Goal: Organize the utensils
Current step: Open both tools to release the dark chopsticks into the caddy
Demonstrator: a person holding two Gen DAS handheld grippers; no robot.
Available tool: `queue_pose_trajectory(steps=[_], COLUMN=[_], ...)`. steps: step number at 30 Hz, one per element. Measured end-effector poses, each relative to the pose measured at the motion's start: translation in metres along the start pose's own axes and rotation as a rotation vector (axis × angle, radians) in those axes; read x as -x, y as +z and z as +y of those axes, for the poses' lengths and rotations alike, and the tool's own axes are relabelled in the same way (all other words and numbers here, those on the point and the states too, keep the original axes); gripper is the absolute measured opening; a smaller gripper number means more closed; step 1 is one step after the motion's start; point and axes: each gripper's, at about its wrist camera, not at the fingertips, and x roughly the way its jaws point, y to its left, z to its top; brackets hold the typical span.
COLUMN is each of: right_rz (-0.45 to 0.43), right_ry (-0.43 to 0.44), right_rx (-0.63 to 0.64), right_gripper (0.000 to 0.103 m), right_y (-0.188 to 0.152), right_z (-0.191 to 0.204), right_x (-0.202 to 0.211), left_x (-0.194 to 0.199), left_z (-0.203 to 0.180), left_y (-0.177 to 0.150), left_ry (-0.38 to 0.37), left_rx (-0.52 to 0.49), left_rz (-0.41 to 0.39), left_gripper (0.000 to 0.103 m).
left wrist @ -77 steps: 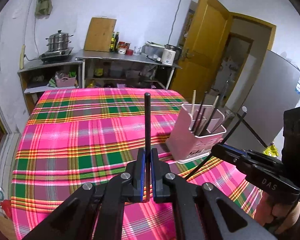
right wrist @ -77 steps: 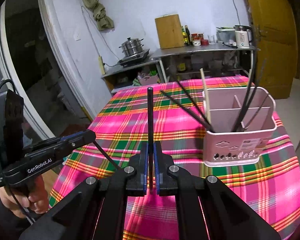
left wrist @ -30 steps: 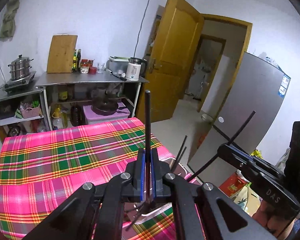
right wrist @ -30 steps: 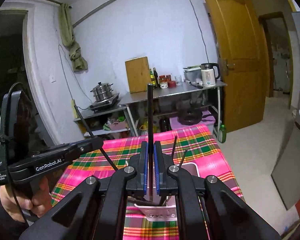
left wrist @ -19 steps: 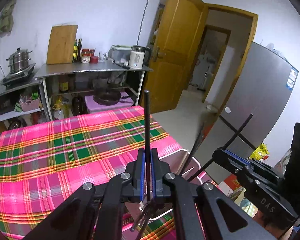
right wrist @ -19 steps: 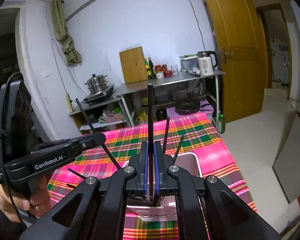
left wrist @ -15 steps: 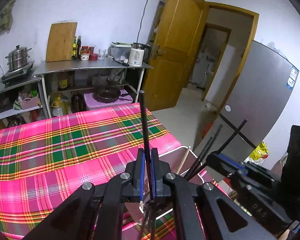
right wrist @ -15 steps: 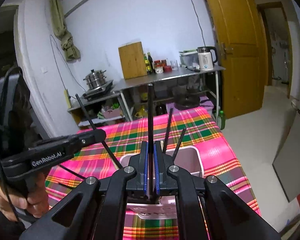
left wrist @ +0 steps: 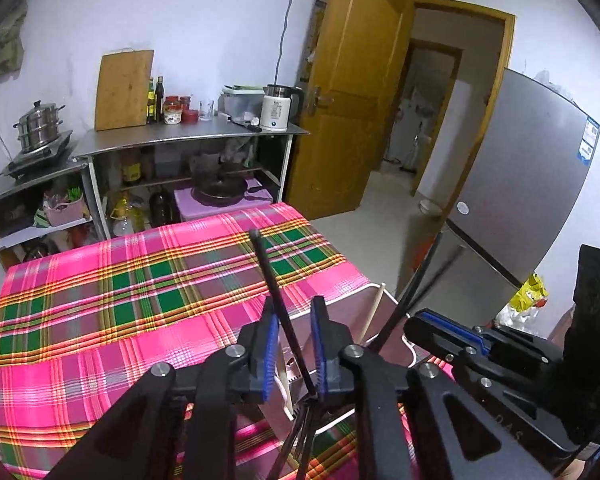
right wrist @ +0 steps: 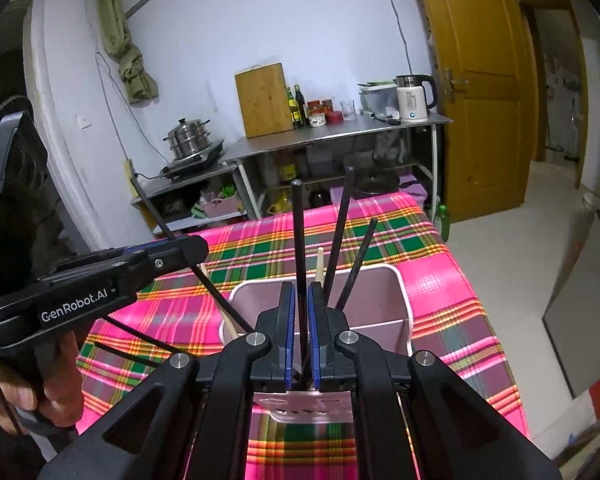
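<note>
A pink utensil holder (right wrist: 384, 312) stands on the plaid tablecloth (right wrist: 440, 288), with several black chopsticks and a wooden one (right wrist: 320, 264) in it. My left gripper (left wrist: 294, 344) is open above the holder (left wrist: 380, 304); a black chopstick (left wrist: 274, 292) leans loose between its fingers, its lower end down in the holder. My right gripper (right wrist: 299, 320) is slightly open over the holder, with a black chopstick (right wrist: 299, 240) standing upright between its pads. The left gripper also shows in the right wrist view (right wrist: 188, 250).
A steel shelf unit (left wrist: 188, 140) with a kettle (left wrist: 278, 110), bottles, a cutting board and a steamer pot stands behind the table. A grey fridge (left wrist: 528, 200) and an open wooden door (left wrist: 352, 100) are to the right. The table edge (left wrist: 340, 256) runs near the holder.
Both grippers came down over the holder. The left jaws have opened and its chopstick now tilts loose inside the holder. The right jaws have parted a little around their chopstick.
</note>
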Motion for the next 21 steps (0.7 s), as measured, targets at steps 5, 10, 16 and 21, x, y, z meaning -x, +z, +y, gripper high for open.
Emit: queue_pose_trajectory(steps=[5, 10, 16, 21], right_rz=[-0.018, -0.029, -0.048, -0.056], right_ry=[-0.014, -0.016, -0.006, 0.000], right_rx=[0.012, 0.008, 0.018, 0.023], right_gripper=[0.011, 0.011, 0.012, 0.017], right_y=[0.003, 0.003, 0.000, -0.006], right_z=[0.003, 0.004, 0.009, 0.012], right_x=[0.010, 0.019, 0.035, 0.046], left_x=[0.013, 0.029, 0.053, 0.066], left_z=[0.001, 0.002, 0.000, 0.001], left_y=[0.002, 0.003, 0.000, -0.006], left_ry=[0.006, 0.008, 0.013, 0.021], left_rx=[0.011, 0.015, 0.011, 0.007], left_rz=[-0.019, -0.042, -0.081, -0.093], left_gripper=[0.021, 0.022, 0.028, 0.030])
